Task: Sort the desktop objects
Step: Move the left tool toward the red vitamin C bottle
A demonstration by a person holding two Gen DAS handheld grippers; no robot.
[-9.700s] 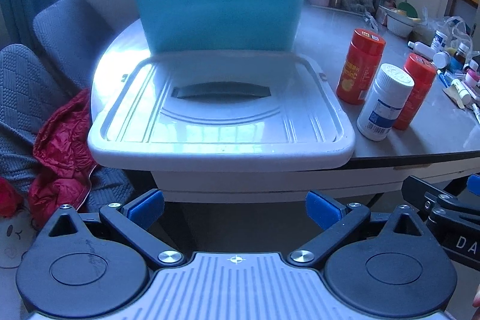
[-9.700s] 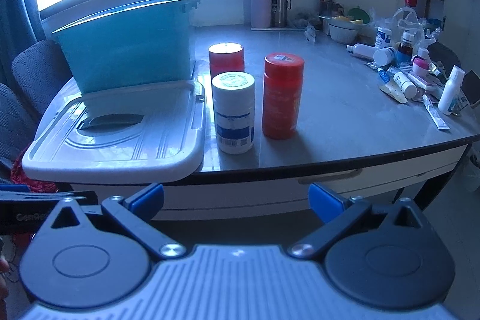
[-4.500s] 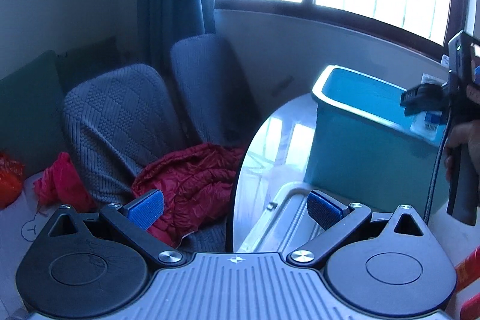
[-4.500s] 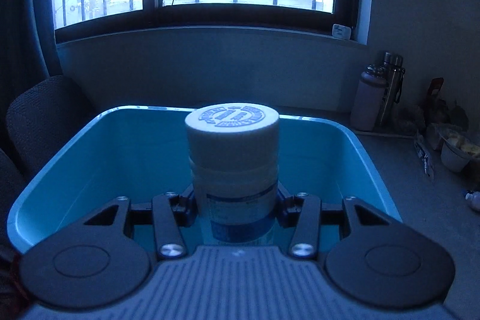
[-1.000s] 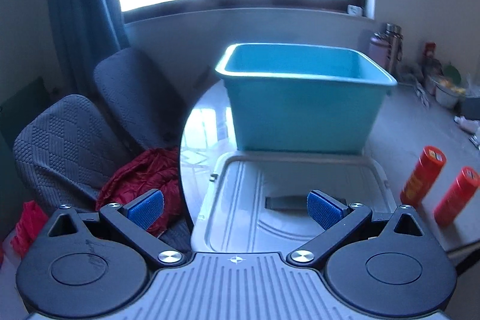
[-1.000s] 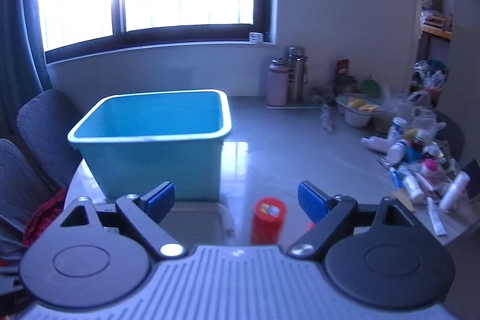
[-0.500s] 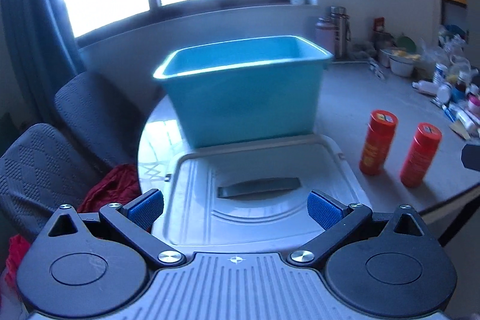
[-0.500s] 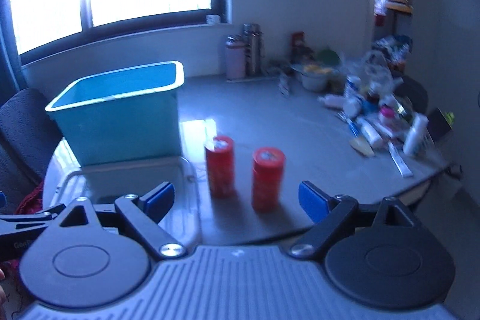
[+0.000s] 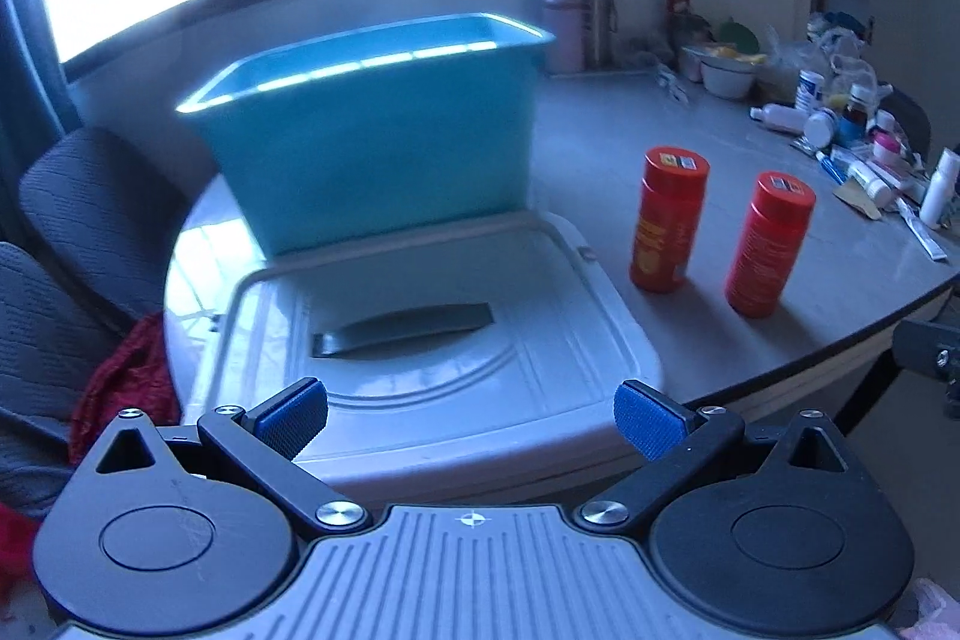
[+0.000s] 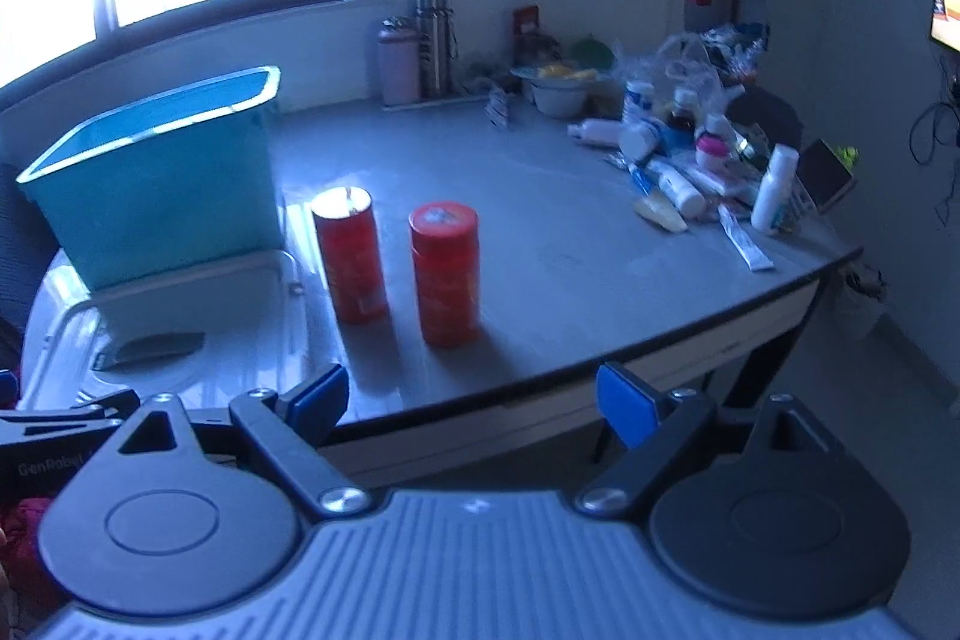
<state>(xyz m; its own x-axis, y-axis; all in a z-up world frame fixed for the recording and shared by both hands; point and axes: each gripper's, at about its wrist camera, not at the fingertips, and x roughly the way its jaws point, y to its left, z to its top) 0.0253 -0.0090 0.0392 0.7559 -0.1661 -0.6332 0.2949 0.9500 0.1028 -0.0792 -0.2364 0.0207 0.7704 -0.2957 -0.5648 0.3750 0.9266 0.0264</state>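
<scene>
On the tabletop [image 10: 588, 232], two red bottles [image 10: 351, 256] [image 10: 445, 274] stand upright beside the white lid [image 9: 420, 340] and teal bin [image 9: 372, 142]. Both the left gripper [image 9: 471, 415] and right gripper [image 10: 474, 400] have fingers spread, pinching nothing.

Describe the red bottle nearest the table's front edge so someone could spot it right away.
Find the teal bin with the grey lid lying before it. Two red bottles stand right of the lid; it's the red bottle farther from the lid, nearer the table edge.

White bottle gone from table; right claw [image 10: 474, 403] emptied.
</scene>
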